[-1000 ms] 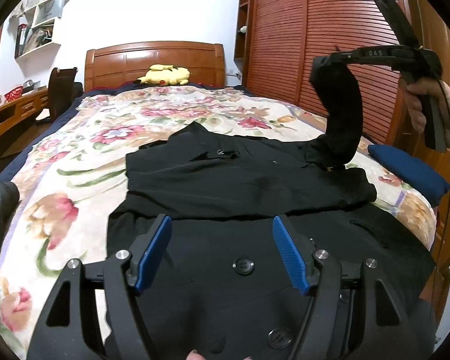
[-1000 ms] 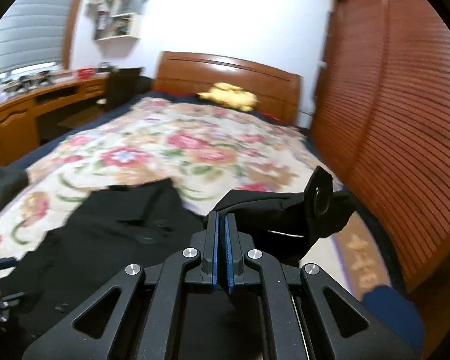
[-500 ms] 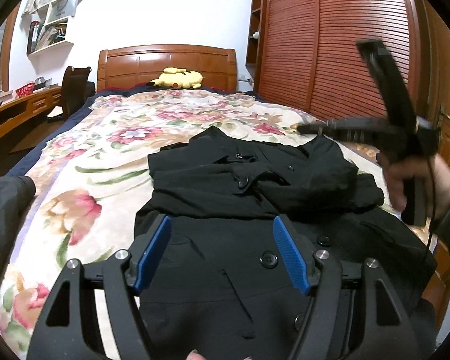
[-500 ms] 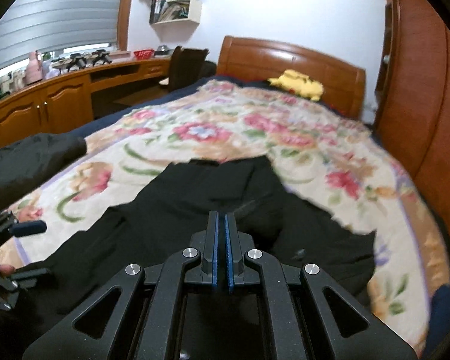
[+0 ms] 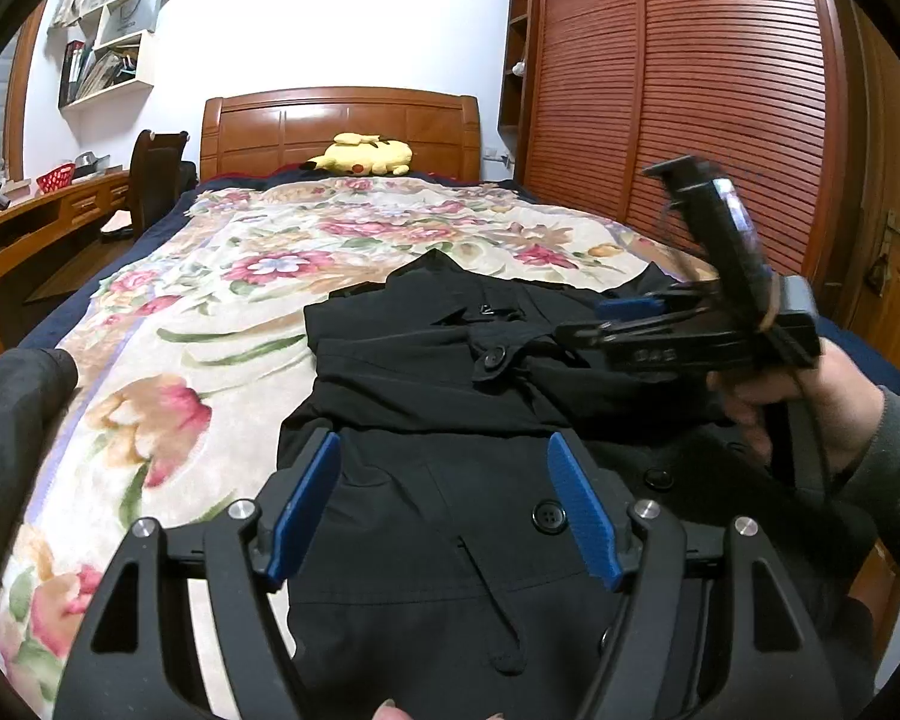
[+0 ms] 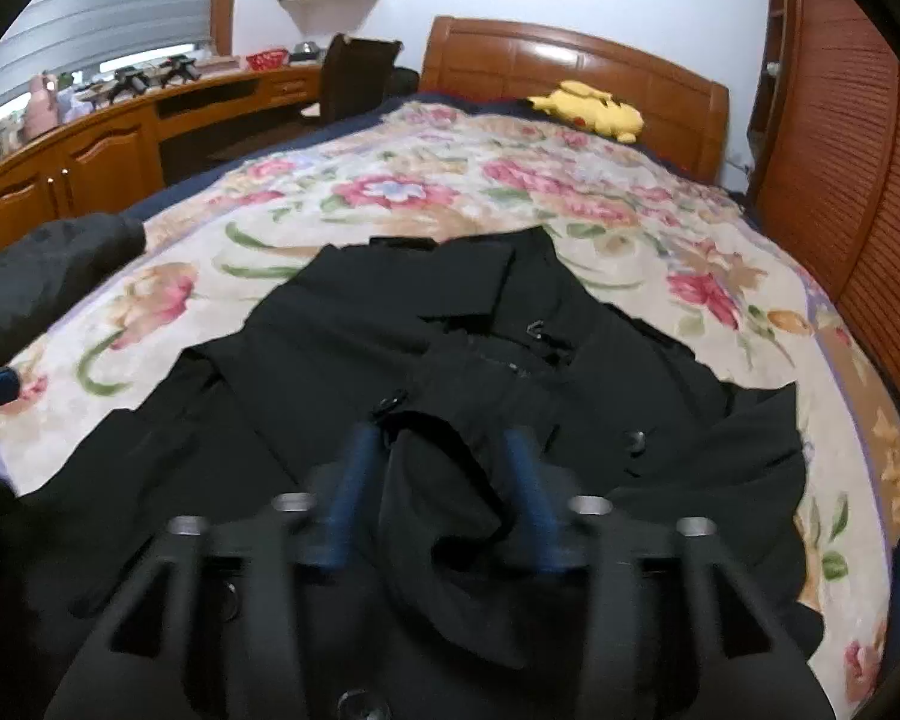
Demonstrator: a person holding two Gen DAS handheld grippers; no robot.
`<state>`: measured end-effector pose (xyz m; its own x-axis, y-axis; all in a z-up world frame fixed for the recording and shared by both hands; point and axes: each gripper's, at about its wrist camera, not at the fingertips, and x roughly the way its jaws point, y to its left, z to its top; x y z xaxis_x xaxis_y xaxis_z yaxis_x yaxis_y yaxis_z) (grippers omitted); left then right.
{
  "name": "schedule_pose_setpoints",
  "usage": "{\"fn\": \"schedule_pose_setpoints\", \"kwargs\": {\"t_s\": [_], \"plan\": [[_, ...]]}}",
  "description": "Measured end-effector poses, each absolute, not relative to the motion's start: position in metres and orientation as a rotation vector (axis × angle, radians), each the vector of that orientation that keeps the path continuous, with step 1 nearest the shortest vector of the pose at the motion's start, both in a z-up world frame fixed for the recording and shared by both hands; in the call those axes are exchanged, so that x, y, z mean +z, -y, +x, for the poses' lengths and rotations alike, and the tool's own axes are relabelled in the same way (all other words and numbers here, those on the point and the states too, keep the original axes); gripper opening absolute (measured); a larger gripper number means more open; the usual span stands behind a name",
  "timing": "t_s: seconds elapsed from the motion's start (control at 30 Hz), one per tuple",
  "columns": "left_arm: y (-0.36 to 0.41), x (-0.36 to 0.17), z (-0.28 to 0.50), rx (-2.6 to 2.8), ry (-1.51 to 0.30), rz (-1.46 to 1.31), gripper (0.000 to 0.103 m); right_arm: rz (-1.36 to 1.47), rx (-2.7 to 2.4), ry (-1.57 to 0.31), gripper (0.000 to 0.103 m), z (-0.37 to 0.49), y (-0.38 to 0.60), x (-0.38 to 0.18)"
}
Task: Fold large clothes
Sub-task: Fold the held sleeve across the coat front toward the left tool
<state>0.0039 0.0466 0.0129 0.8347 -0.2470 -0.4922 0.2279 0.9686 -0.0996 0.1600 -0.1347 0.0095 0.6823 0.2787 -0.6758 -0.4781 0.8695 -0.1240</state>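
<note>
Tools are both wide open and empty: the left tool point(image 5: 444, 504) hovers over the coat's lower front, the right tool point(image 6: 441, 501) over its folded-in sleeve. Black coat point(image 5: 450, 396) lies buttons-up on the bed point(image 5: 210, 312). Probably best to smooth that sleeve flat before grabbing the hem, so bulk doesn't get folded in.

Home bedroom: bed point(image 5: 222, 276) with flowered cover, wooden headboard point(image 5: 342, 126), slatted wardrobe doors point(image 5: 690, 96), wall shelves point(image 5: 108, 54), desk point(image 6: 90, 144) along window.
</note>
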Motion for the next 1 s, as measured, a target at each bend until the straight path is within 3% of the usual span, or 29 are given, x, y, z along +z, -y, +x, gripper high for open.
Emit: {"fn": "schedule_pose_setpoints", "kwargs": {"t_s": [0.33, 0.4, 0.43, 0.47, 0.87, 1.0], "plan": [[-0.053, 0.011, 0.004, -0.241, -0.529, -0.038, 0.072, -0.306, 0.395, -0.887, 0.054, 0.202, 0.107, -0.038], [-0.055, 0.011, 0.004, -0.238, -0.528, -0.04, 0.072, -0.336, 0.377, -0.889, 0.034, 0.204, 0.104, -0.043], [-0.057, 0.012, 0.003, -0.236, -0.527, -0.042, 0.072, -0.345, 0.386, -0.882, 0.018, 0.204, 0.104, -0.043], [-0.058, 0.012, 0.002, -0.235, -0.524, -0.043, 0.072, -0.338, 0.399, -0.87, 0.011, 0.204, 0.105, -0.04], [-0.075, 0.019, -0.005, -0.208, -0.49, -0.08, 0.072, -0.2, 0.658, -0.608, 0.007, 0.145, 0.078, 0.045], [-0.085, 0.022, -0.01, -0.198, -0.475, -0.104, 0.072, -0.181, 0.726, -0.614, 0.011, 0.132, 0.066, 0.053]]}}
